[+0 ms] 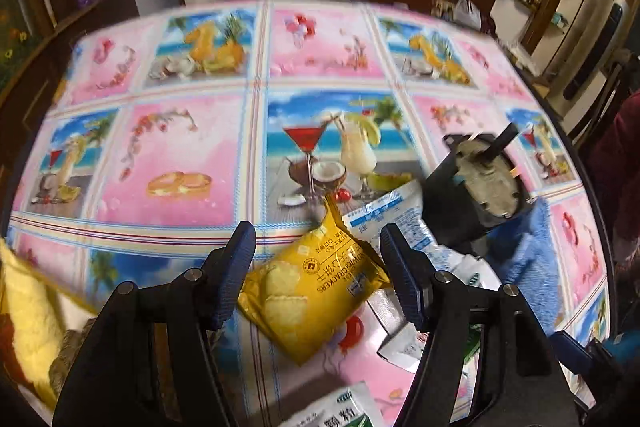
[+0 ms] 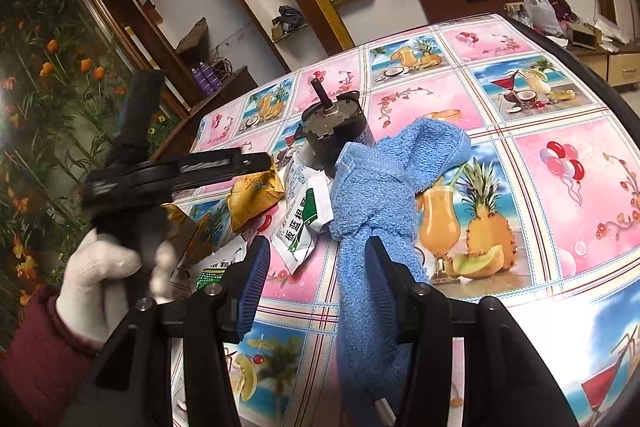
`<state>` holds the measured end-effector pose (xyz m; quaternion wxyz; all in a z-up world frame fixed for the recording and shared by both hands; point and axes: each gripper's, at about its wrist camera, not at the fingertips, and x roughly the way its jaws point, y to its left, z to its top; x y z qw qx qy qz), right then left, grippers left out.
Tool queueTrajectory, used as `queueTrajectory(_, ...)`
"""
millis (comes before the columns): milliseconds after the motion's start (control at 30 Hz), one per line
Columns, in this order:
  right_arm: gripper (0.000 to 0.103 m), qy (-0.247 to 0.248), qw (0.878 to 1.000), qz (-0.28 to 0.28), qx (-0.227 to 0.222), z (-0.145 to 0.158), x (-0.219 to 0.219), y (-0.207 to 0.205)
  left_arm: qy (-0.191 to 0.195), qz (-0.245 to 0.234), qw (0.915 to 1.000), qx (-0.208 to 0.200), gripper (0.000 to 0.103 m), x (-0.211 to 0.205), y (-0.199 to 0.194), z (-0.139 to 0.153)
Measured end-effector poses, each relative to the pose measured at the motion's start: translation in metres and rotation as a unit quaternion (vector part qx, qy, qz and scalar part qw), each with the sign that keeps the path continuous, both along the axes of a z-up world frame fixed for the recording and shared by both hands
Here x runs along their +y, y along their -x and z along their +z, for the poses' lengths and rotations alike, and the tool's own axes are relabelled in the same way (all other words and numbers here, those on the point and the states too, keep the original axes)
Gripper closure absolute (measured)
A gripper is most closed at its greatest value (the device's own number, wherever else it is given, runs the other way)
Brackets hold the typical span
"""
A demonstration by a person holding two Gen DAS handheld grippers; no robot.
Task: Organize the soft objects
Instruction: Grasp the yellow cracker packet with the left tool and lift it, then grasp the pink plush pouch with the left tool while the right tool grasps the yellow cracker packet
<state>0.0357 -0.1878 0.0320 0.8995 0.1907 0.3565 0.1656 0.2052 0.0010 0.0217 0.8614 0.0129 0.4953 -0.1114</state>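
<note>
Blue towel (image 2: pixel 376 183) lies on the table (image 2: pixel 560 227) between the spread right gripper (image 2: pixel 316 287), untouched, while the spread left gripper (image 1: pixel 316 279) hovers above the yellow cracker packet (image 1: pixel 304 291), apparently the pickup step, needing descent and closing.

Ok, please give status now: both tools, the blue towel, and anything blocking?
Left tool open above yellow cracker packet. Right tool open, blue towel between its jaws, grip unclear. Black motor sits against towel's far end.
</note>
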Motion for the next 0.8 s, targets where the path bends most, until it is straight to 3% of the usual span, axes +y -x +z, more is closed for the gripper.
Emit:
queueTrajectory(67, 0.054, 0.004, 1.000, 0.001, 0.003, -0.001, 0.001, -0.001, 0.003, -0.008, 0.9996, 0.029, 0.038, -0.001, -0.002, -0.011)
queueTrajectory(167, 0.054, 0.006, 1.000, 0.003, 0.004, -0.001, 0.002, -0.001, -0.025, -0.048, 0.9981, 0.029, 0.047, -0.011, 0.018, -0.013)
queueTrajectory(333, 0.054, 0.011, 1.000, -0.001, 0.004, -0.002, 0.002, 0.000, -0.033, -0.129, 0.9895, 0.057, 0.049, -0.031, 0.086, -0.015)
queueTrajectory(400, 0.054, 0.014, 1.000, -0.003, 0.007, -0.003, 0.002, -0.001, -0.018, -0.172, 0.9819, 0.075, 0.049, -0.040, 0.118, -0.013)
queueTrajectory(467, 0.054, 0.016, 1.000, -0.003, 0.011, -0.005, 0.002, -0.001, 0.021, -0.197, 0.9752, 0.100, 0.049, -0.039, 0.147, -0.005)
queueTrajectory(567, 0.054, 0.022, 1.000, 0.002, 0.012, -0.007, 0.005, -0.001, 0.079, -0.184, 0.9770, 0.074, 0.049, -0.017, 0.176, 0.023)
queueTrajectory(700, 0.054, 0.028, 1.000, 0.014, 0.003, -0.006, 0.010, 0.002, 0.091, -0.123, 0.9880, 0.020, 0.049, 0.027, 0.198, 0.044)
queueTrajectory(800, 0.054, 0.030, 0.999, 0.028, -0.001, -0.007, 0.017, 0.004, 0.097, -0.090, 0.9911, 0.013, 0.049, 0.054, 0.210, 0.039)
